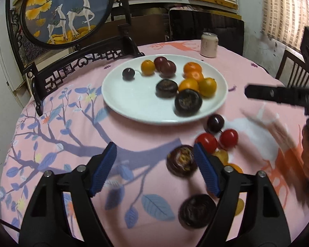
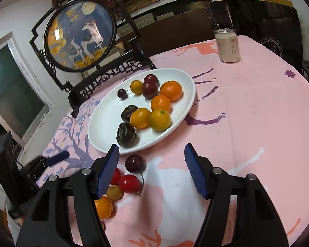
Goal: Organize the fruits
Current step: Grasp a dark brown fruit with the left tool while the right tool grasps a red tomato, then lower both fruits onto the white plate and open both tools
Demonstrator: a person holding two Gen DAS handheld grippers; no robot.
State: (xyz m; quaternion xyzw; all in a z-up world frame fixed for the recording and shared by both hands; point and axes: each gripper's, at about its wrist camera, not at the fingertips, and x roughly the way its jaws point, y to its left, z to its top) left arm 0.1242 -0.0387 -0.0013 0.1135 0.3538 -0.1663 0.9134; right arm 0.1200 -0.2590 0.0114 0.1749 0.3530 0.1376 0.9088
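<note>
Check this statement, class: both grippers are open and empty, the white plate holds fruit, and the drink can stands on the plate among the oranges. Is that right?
One detail is wrong. The drink can stands on the pink tablecloth, apart from the white plate, as the right wrist view shows. The rest holds: left gripper and right gripper are open and empty.

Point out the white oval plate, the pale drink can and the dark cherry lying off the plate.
white oval plate (image 2: 105, 123), right wrist view, bare inner surface.
pale drink can (image 2: 227, 46), right wrist view, side wall.
dark cherry (image 2: 135, 163), right wrist view, its top.
</note>
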